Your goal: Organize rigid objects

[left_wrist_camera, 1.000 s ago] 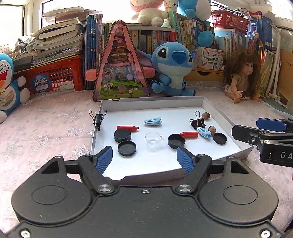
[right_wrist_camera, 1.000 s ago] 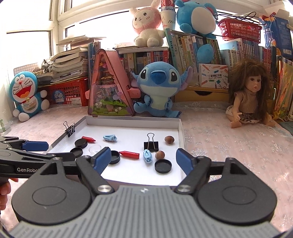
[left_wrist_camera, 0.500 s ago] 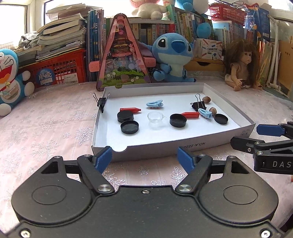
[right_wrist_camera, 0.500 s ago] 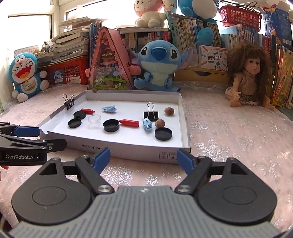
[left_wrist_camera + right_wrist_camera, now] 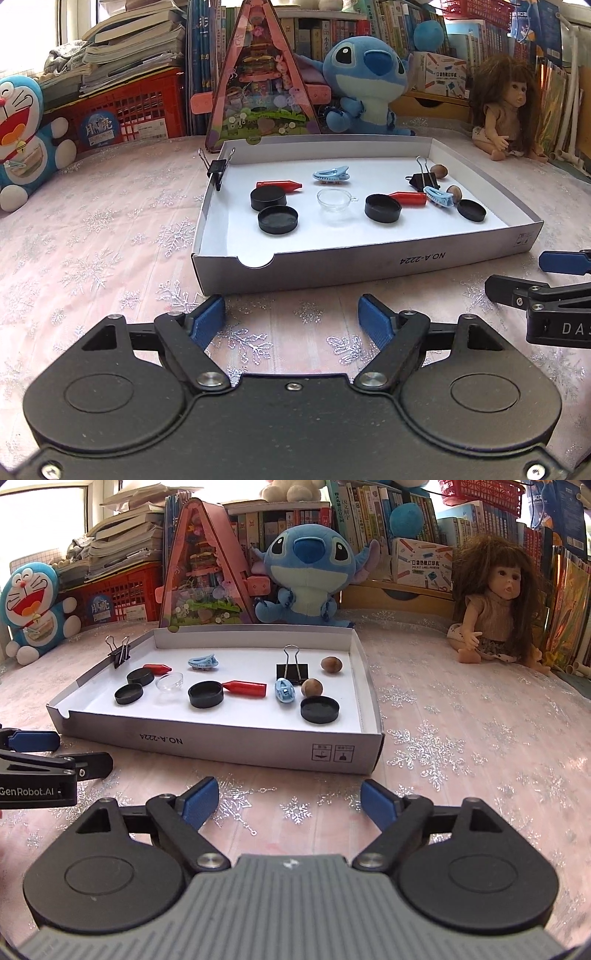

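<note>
Both claws have been drawn back from over the white tray (image 5: 369, 269) to the desk (image 5: 110, 229) in front of it; the left claw (image 5: 291, 317) and right claw (image 5: 288, 797) are seen spread wide with nothing held, which fits either a finished sorting or a pause. Counted in the tray from left to right: two binder clips (image 5: 119, 653), four black caps (image 5: 128, 694), two red pieces (image 5: 157, 669), one clear dish (image 5: 170, 682), two blue hair clips (image 5: 202, 662), two nuts (image 5: 312, 687).
</note>
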